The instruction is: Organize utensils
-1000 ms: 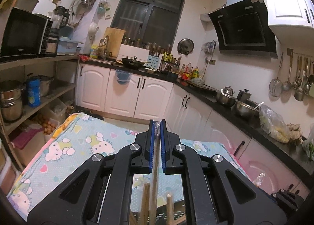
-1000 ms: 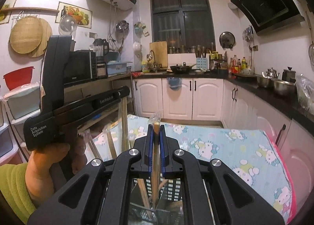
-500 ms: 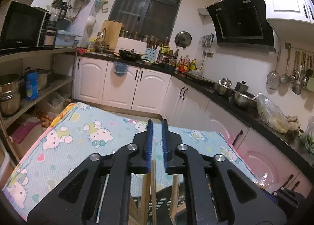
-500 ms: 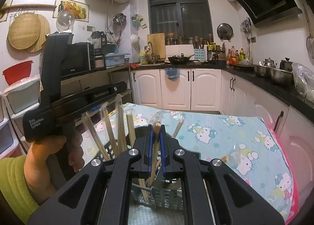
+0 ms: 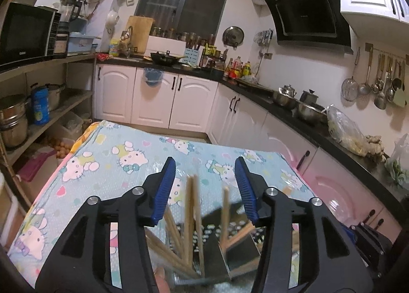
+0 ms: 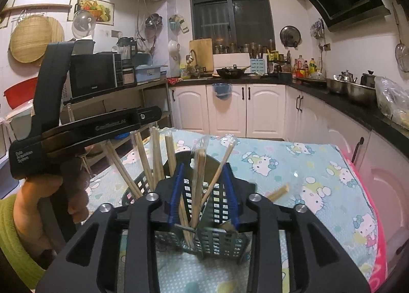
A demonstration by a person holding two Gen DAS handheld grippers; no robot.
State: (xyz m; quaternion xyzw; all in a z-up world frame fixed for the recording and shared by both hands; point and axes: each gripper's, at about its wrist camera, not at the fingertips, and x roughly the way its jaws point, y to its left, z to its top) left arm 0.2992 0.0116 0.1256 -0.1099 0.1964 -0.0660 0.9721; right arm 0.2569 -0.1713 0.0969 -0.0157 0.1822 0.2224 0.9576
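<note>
A grey slotted utensil basket (image 6: 217,226) stands on the table with several wrapped wooden chopsticks (image 6: 156,155) upright in it. My right gripper (image 6: 203,195) is open just above the basket, with one wrapped pair (image 6: 198,178) standing loose between its blue pads. My left gripper (image 5: 205,190) is open and empty, directly over the basket (image 5: 230,247), with chopsticks (image 5: 190,216) rising between its fingers. The left gripper's body and the hand holding it show at the left of the right wrist view (image 6: 84,129).
The table wears a blue cartoon-cat cloth (image 5: 122,160). A loose wooden stick (image 6: 278,192) lies on the cloth right of the basket. White cabinets and a black counter (image 5: 294,116) with pots run along the right; open shelves (image 5: 51,109) stand at the left.
Both grippers opened and let go of the chopsticks they held, which now stand in the basket. Both grippers have risen a little above the basket.
</note>
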